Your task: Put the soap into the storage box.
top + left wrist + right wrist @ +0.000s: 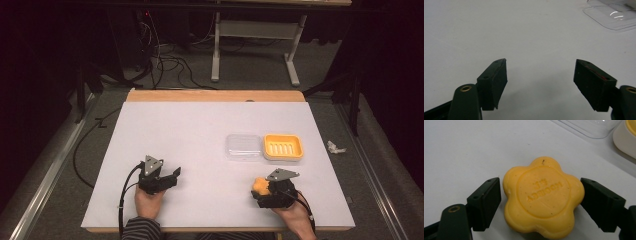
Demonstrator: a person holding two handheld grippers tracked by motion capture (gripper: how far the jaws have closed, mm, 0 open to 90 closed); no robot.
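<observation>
Between your right gripper's [540, 195] jaws lies the yellow flower-shaped bar of soap [542, 198], flat on the white desk [200, 150] near its front right edge. Those jaws stand spread about as wide as the soap; the left one seems to touch a lobe, while the right one sits just beside it, so nothing is gripped yet. If you close off-centre, the flat pads can land on one rounded lobe and the bar may twist or squirt forward, since soap is slick. Squeeze too hard and you may dent it. Beyond it sit the clear plastic lid [243, 147] and the yellow slotted soap dish [283, 146], touching each other; a sliding bar could knock them. Your left gripper [540, 72] rests well apart, its jaws wide open and holding nothing.
</observation>
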